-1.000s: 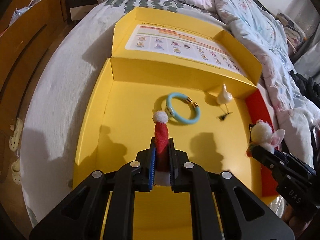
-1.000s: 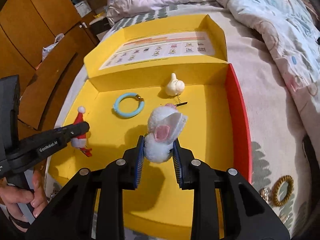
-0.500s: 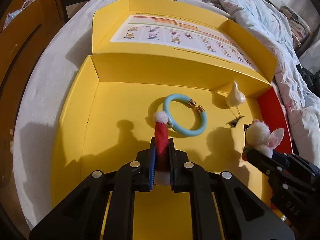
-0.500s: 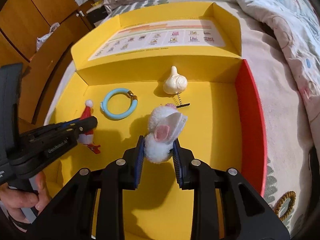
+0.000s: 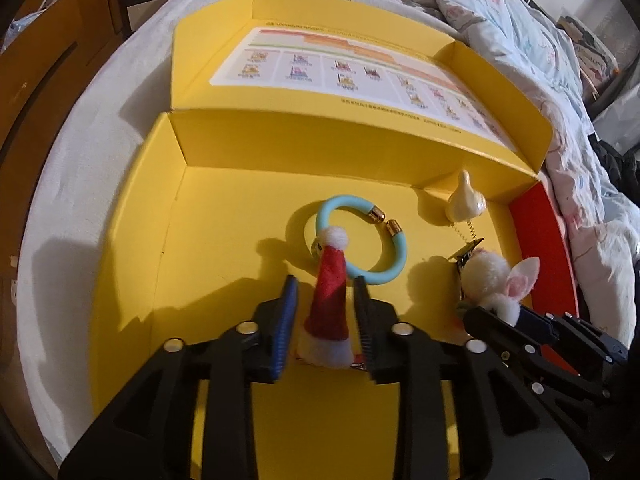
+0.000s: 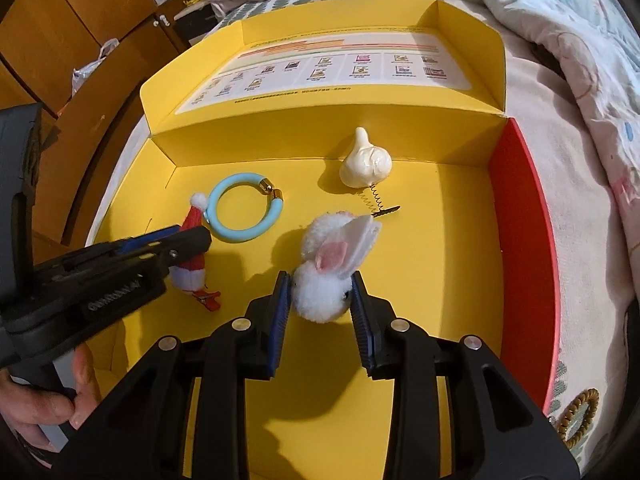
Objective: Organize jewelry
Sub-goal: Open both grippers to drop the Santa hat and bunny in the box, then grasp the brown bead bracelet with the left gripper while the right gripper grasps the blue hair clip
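Observation:
An open yellow box (image 5: 224, 208) (image 6: 440, 216) lies on the bed. My left gripper (image 5: 324, 292) is open, its jaws either side of a red Santa-hat hair clip (image 5: 330, 304) (image 6: 192, 264) that rests on the box floor. My right gripper (image 6: 320, 284) is open around a white fluffy bunny hair clip (image 6: 332, 264) (image 5: 494, 280), also down on the floor. A light blue bracelet (image 5: 362, 240) (image 6: 244, 212) lies just beyond the hat. A cream garlic-shaped clip (image 5: 466, 202) (image 6: 366, 162) with a spring sits near the back wall.
The box lid (image 5: 348, 68) stands open behind, with a printed sheet inside. The box's right wall is red (image 6: 520, 220). A brown coiled hair tie (image 6: 578, 414) lies on the bedspread at right. Wooden cabinets (image 6: 60, 40) stand left of the bed; a quilt (image 5: 540, 40) is heaped at right.
Both grippers have opened, letting go of the Santa-hat clip and the bunny clip, which now rest on the box floor. Both grippers moved lower and further into the box.

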A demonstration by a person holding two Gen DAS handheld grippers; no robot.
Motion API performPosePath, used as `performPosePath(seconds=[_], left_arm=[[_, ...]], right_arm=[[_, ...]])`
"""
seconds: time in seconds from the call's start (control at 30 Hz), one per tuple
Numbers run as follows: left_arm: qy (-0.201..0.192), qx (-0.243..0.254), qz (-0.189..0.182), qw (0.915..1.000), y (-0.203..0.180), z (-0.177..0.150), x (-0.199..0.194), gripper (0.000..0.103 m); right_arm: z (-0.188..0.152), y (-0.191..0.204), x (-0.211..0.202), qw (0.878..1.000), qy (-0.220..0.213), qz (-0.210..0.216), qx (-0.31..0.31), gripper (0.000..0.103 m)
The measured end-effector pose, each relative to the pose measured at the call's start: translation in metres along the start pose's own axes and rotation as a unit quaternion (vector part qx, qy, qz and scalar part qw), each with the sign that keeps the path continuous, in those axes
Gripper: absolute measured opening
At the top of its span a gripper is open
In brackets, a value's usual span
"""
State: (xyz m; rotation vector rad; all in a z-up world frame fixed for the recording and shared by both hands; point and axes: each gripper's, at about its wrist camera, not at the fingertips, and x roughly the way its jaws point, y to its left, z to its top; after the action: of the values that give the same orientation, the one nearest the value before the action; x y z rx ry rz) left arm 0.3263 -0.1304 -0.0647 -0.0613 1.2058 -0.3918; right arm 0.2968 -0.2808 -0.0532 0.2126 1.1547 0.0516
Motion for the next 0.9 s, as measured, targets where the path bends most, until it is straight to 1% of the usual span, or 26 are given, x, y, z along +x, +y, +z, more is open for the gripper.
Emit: performPosePath(seconds=[0.03, 0.1, 0.17, 0.27, 0.43, 0.5, 0.53, 0.6, 0.67, 0.7, 0.73, 0.8, 0.87, 0.9], left_arm=[[-0.004, -0.005, -0.002, 1.0000, 0.002, 0.001, -0.004, 0.040], [-0.010, -0.008, -0.006, 0.9999, 0.003, 0.003, -0.011, 0.040], [-0.018, -0.008, -0.009, 0.9998, 0.003, 0.004, -0.020, 0.043], [-0.029, -0.004, -0.009, 0.9995, 0.003, 0.003, -0.037, 0.045], [-0.052, 0.010, -0.007, 0.9986, 0.001, -0.008, -0.076, 0.053], [-0.062, 0.010, -0.007, 0.9980, 0.002, -0.016, -0.090, 0.057], [-0.068, 0.008, -0.007, 0.9976, 0.004, -0.024, -0.101, 0.060], [-0.072, 0.008, -0.007, 0.9974, 0.007, -0.036, -0.112, 0.060], [-0.080, 0.011, -0.009, 0.9967, 0.012, -0.060, -0.125, 0.065], [-0.083, 0.013, -0.005, 0.9965, 0.012, -0.069, -0.127, 0.066], [-0.083, 0.016, 0.007, 0.9964, 0.014, -0.087, -0.131, 0.066], [-0.083, 0.025, 0.031, 0.9958, 0.015, -0.109, -0.133, 0.066], [-0.082, 0.039, 0.051, 0.9945, 0.012, -0.133, -0.137, 0.066], [-0.084, 0.045, 0.053, 0.9940, 0.012, -0.144, -0.140, 0.066]], right_arm=[[0.000, -0.001, -0.003, 1.000, -0.001, 0.001, 0.000, 0.034], [0.001, 0.000, -0.008, 1.000, -0.010, 0.002, 0.001, 0.034], [0.001, 0.001, -0.018, 1.000, -0.019, 0.005, -0.003, 0.035], [0.001, 0.002, -0.035, 0.999, -0.042, 0.004, -0.003, 0.036], [-0.007, 0.008, -0.067, 0.998, -0.065, 0.007, -0.006, 0.046], [-0.014, 0.012, -0.081, 0.997, -0.077, 0.011, -0.007, 0.057], [-0.023, 0.016, -0.092, 0.996, -0.084, 0.013, -0.012, 0.059], [-0.040, 0.022, -0.109, 0.995, -0.096, 0.021, -0.020, 0.060], [-0.056, 0.028, -0.120, 0.995, -0.096, 0.019, -0.031, 0.061], [-0.070, 0.030, -0.128, 0.994, -0.101, 0.019, -0.034, 0.061], [-0.083, 0.030, -0.131, 0.994, -0.102, 0.022, -0.032, 0.061], [-0.109, 0.031, -0.134, 0.995, -0.092, 0.025, -0.035, 0.061], [-0.134, 0.032, -0.133, 0.996, -0.080, 0.017, -0.043, 0.061], [-0.147, 0.031, -0.132, 0.996, -0.074, 0.012, -0.043, 0.061]])
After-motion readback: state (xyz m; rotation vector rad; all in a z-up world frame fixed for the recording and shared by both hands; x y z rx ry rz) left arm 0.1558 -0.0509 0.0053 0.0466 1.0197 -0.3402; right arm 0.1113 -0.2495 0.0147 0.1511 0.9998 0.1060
